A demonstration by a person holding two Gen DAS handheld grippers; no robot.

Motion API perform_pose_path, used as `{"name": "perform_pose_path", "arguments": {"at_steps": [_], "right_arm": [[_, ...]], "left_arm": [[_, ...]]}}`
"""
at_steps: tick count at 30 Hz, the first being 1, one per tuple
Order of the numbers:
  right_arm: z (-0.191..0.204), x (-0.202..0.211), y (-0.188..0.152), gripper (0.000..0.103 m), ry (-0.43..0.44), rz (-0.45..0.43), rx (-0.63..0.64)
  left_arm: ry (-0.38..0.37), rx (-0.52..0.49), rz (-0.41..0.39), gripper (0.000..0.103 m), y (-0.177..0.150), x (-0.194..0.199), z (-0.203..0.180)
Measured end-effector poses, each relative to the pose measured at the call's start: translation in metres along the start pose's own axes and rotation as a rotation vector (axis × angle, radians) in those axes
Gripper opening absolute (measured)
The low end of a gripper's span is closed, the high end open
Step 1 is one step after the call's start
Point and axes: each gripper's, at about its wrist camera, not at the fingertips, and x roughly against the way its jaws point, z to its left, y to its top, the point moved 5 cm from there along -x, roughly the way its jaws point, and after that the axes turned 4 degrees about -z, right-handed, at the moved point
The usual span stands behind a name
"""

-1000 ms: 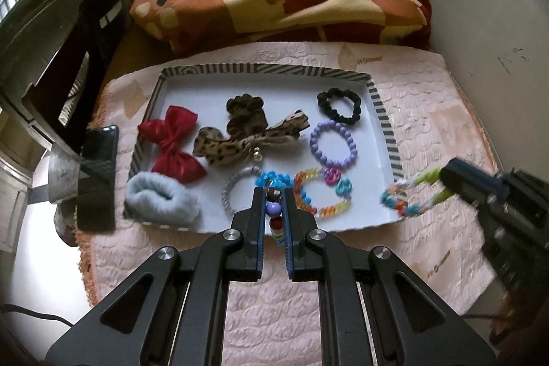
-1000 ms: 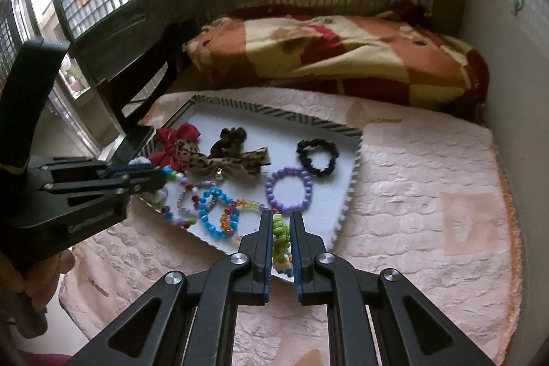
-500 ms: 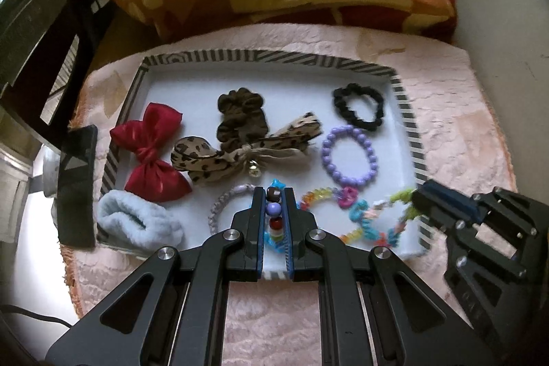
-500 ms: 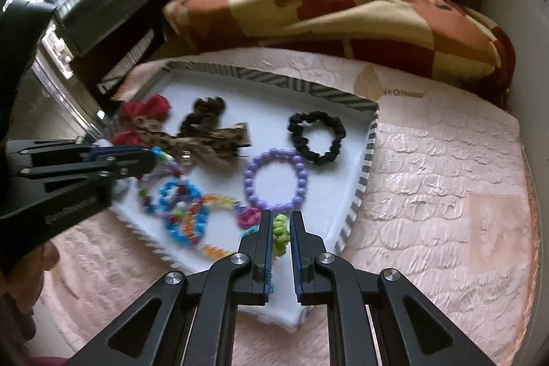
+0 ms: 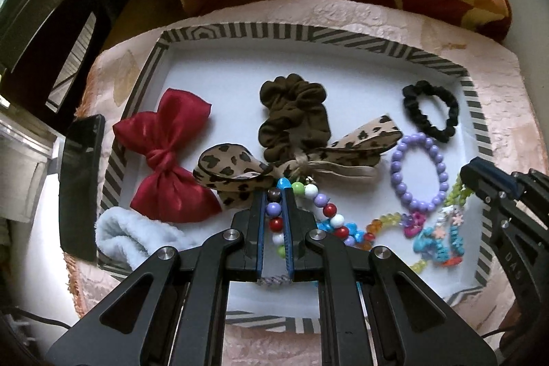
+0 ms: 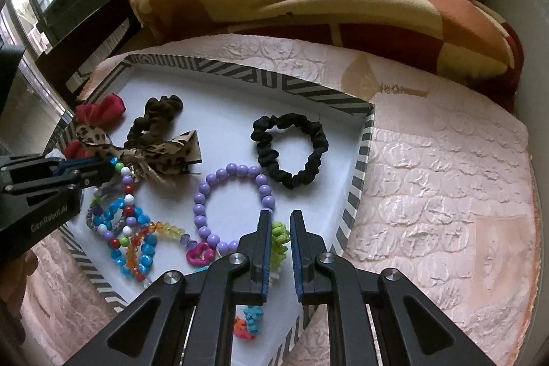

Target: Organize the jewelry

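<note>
The right gripper (image 6: pixel 278 228) has just been opening over the tray (image 6: pixel 357 180): its jaws now stand a little apart, where half a second ago they pinched the green bracelet (image 6: pixel 279 237). The bracelet lies between them, its green knots against the left pad and clear of the right one, its lower length trailing onto the tray's white floor. I judge this the release of that piece into the near right corner.

The left gripper (image 5: pixel 275 222) has come down with it and is clamped on the bead string (image 5: pixel 274 223), one stretch pinched between the pads, the rest looping out to the right over the floor. That one is not yet let go.

Both pieces were above the mat a second ago; both are now inside the tray, beside the rainbow bracelet (image 5: pixel 384 225) and the purple bracelet (image 6: pixel 233 204).

Farther in lie the leopard bow (image 5: pixel 291 163) and the red bow (image 5: pixel 168 156); beyond them the brown scrunchie (image 5: pixel 295 115) and black scrunchie (image 6: pixel 291 150).

What remains, as I read it, is opening the left jaws and lifting both grippers without snagging beads.
</note>
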Motion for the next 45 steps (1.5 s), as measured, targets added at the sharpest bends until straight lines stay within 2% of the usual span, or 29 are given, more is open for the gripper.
{"name": "perform_pose_path", "arguments": {"at_steps": [1,2,3,5,7,9,13,16,18,25,35,45], "right_arm": [[0.000,0.000,-0.001,0.022,-0.001,-0.004,-0.005],[0.001,0.002,-0.001,0.033,0.000,-0.011,-0.012],[0.002,0.004,-0.001,0.038,0.003,-0.021,-0.020],[0.003,0.010,-0.002,0.038,0.004,-0.038,-0.031],[0.005,0.020,-0.003,0.038,0.006,-0.058,-0.059],[0.005,0.032,-0.004,0.043,0.014,-0.085,-0.104],[0.013,0.055,-0.009,0.047,0.004,-0.128,-0.149],[0.019,0.067,-0.016,0.065,-0.020,-0.151,-0.179],[0.027,0.075,-0.021,0.067,-0.031,-0.168,-0.194],[0.043,0.077,-0.038,0.071,-0.057,-0.143,-0.248],[0.062,0.081,-0.050,0.075,-0.083,-0.125,-0.258],[0.069,0.083,-0.053,0.075,-0.099,-0.116,-0.250]], "left_arm": [[0.006,0.003,0.001,0.008,0.000,-0.002,0.002],[0.009,0.007,0.002,0.008,-0.001,-0.003,0.003],[0.010,0.013,0.004,0.008,-0.001,-0.003,0.004],[0.012,0.020,0.004,0.010,-0.002,-0.005,0.006],[0.015,0.017,0.001,0.017,-0.003,-0.006,0.008],[0.011,0.021,-0.014,0.032,-0.004,-0.001,0.010],[0.011,0.033,-0.057,0.044,-0.009,0.016,0.014],[0.018,0.047,-0.084,0.048,-0.017,0.028,0.019],[0.021,0.057,-0.096,0.049,-0.024,0.037,0.025],[0.031,0.072,-0.120,0.049,-0.041,0.056,0.037],[0.048,0.092,-0.149,0.049,-0.063,0.078,0.053],[0.051,0.097,-0.160,0.049,-0.072,0.087,0.058]]}}
